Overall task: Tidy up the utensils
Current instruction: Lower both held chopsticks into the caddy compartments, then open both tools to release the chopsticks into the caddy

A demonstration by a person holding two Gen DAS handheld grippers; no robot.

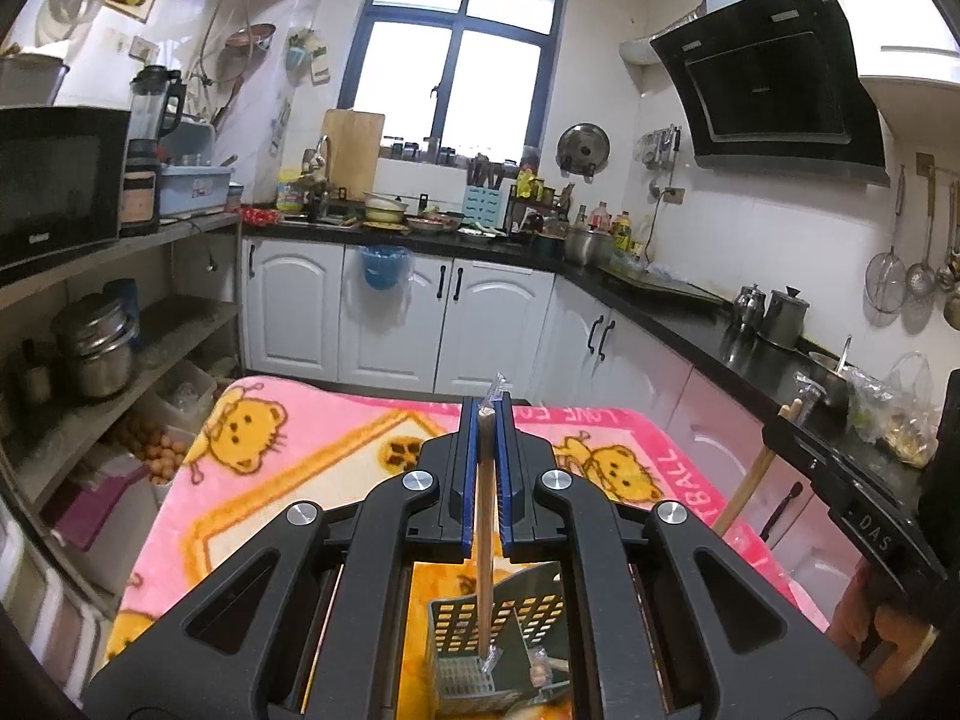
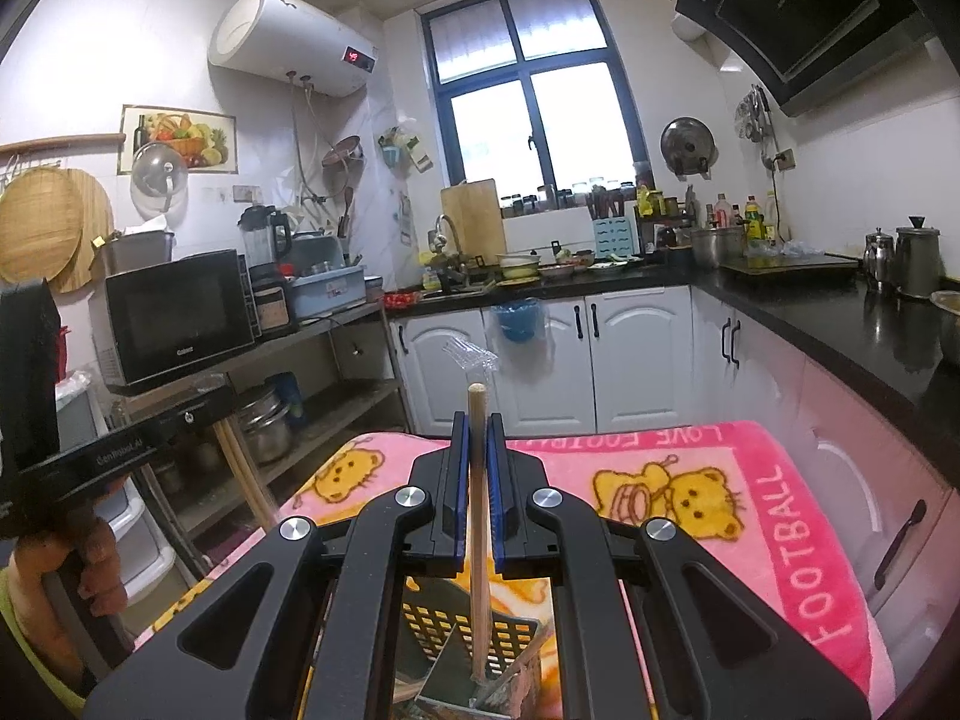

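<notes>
Kitchen cabinets (image 1: 492, 324) with white doors run below a black countertop (image 1: 708, 324) at the back, under a dark-framed window (image 1: 456, 54). Nearer, a pink blanket (image 1: 312, 450) printed with yellow cartoon bears covers the table (image 2: 798, 516) where the work goes on.

On that blanket, close under both cameras, stands a perforated utensil caddy (image 1: 528, 612), dark green with rows of small holes; in the right wrist view the same caddy (image 2: 510, 630) shows its slotted wall and an inner divider.

Largest of the tools, the left gripper (image 1: 487, 420) has its blue-lined jaws pinched nearly together on a wooden chopstick (image 1: 483, 540). This stick stands about upright, its lower end down inside the caddy beside a scrap of clear wrapper, its top just clearing the fingertips.

Beside it, the right gripper (image 2: 478, 438) is likewise closed almost fully, clamping a second wooden chopstick (image 2: 477, 570). That one rises a little above the jaws, and its lower end sits within the caddy against the divider.

Crumpled clear plastic film (image 2: 471, 354) shows just above the second stick's top; whether it touches the stick cannot be told.

A hand (image 2: 72, 564) grips the left gripper's handle at the left edge of the right wrist view.
</notes>
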